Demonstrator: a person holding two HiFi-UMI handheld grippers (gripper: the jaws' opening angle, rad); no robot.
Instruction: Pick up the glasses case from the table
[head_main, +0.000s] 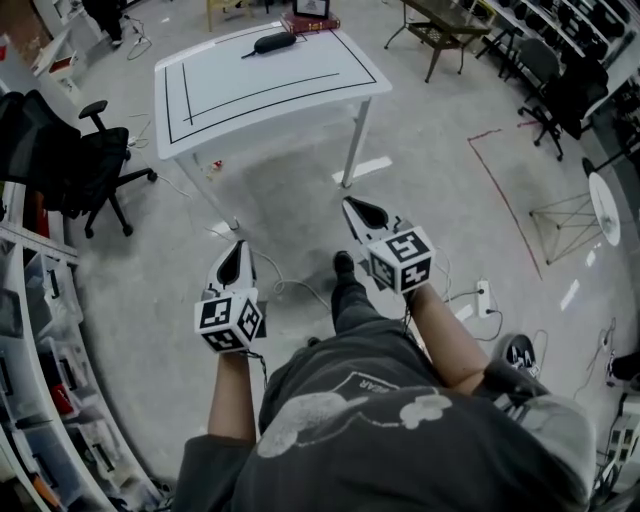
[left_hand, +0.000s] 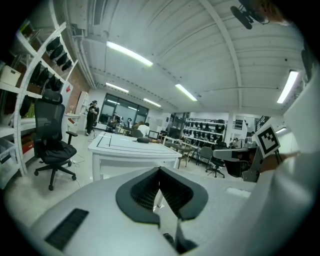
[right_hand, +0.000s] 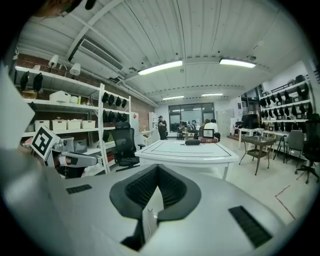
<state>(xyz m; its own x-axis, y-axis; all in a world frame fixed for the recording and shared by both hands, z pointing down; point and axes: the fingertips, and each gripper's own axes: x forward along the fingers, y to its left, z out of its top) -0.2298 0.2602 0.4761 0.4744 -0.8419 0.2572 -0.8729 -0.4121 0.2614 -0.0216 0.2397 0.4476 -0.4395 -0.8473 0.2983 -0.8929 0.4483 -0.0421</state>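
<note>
The glasses case (head_main: 275, 42) lies far ahead of me, at the far edge of the white surface (head_main: 260, 100). Its long side goes left to right. My right claw (head_main: 362, 212) is a bit nearer than my left claw (head_main: 234, 260). Both are squeezed shut and hold nothing.
</note>
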